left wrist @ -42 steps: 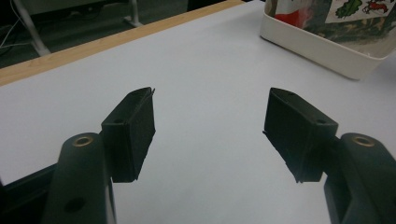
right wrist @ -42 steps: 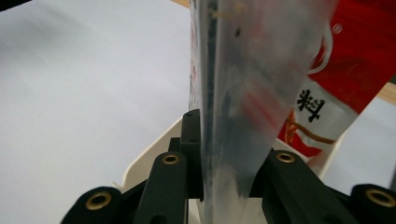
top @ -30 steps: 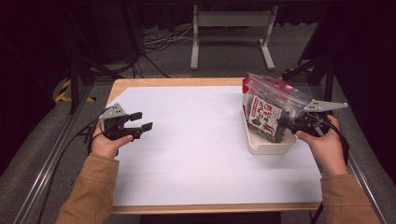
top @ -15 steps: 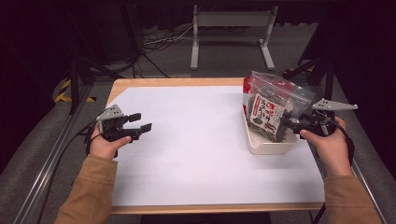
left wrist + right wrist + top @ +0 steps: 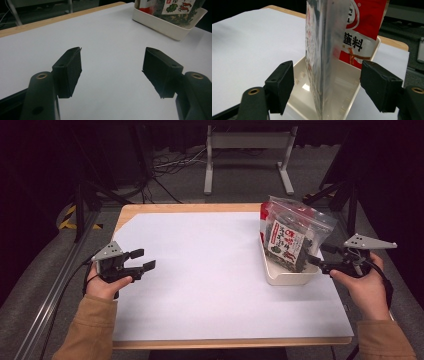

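A wooden desk (image 5: 230, 208) with a big white sheet (image 5: 210, 270) on top stood in the middle of the high view. On its right side sat a small white plastic tray (image 5: 287, 276). A clear plastic bag with a red and white label and dark bits inside (image 5: 292, 235) stood up in the tray, leaning a little.

The right tongs (image 5: 314, 263) were held in the person's right hand (image 5: 362, 282), just beside the tray's near right corner. They pointed at the bag. In the right gripper view the two black jaws stood wide apart. The bag (image 5: 329, 50) stood edge-on in the space ahead of them, and the tray (image 5: 352, 105) lay below. The jaws did not touch the bag on either side. I could not tell from the high view if the tips touched the tray.

The left tongs (image 5: 141, 260) were held in the person's left hand (image 5: 105, 285), near the left edge of the white sheet. They were well apart from the tray and the bag. In the left gripper view the jaws were wide open too, with bare white sheet (image 5: 110, 62) between them. The tray (image 5: 165, 23) and the bag (image 5: 175, 7) showed far off at the top right of that view.
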`<action>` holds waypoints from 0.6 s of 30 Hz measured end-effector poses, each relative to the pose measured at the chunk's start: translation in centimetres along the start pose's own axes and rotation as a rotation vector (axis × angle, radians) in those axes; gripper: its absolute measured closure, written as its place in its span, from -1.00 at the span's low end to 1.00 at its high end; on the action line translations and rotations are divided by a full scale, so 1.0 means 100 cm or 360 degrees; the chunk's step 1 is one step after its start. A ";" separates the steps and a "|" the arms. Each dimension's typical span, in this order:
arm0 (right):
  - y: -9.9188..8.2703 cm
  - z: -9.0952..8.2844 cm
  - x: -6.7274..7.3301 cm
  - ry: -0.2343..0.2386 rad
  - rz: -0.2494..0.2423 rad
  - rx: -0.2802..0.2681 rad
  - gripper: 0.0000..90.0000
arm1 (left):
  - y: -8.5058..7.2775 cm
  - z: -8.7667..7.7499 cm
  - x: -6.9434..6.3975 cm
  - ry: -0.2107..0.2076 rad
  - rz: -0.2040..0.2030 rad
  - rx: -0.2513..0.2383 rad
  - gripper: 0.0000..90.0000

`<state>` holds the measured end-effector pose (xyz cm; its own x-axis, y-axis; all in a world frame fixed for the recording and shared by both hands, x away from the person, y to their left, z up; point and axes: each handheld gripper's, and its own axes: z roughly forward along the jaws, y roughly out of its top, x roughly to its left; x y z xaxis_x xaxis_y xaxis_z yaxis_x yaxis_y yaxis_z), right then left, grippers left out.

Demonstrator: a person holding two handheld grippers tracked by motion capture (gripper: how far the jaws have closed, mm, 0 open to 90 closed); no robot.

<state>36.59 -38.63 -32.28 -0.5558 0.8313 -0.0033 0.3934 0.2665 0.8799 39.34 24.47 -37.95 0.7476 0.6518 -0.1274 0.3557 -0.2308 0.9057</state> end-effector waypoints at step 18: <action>-0.007 -0.024 0.037 0.0103 -0.0199 -0.0006 -0.46 | -0.011 -0.021 -0.025 -0.0099 0.0063 -0.0003 -0.31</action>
<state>32.46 -36.93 -31.79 -0.6465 0.7585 -0.0826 0.3155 0.3643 0.8762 35.94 24.63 -37.80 0.7945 0.5961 -0.1162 0.3240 -0.2543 0.9112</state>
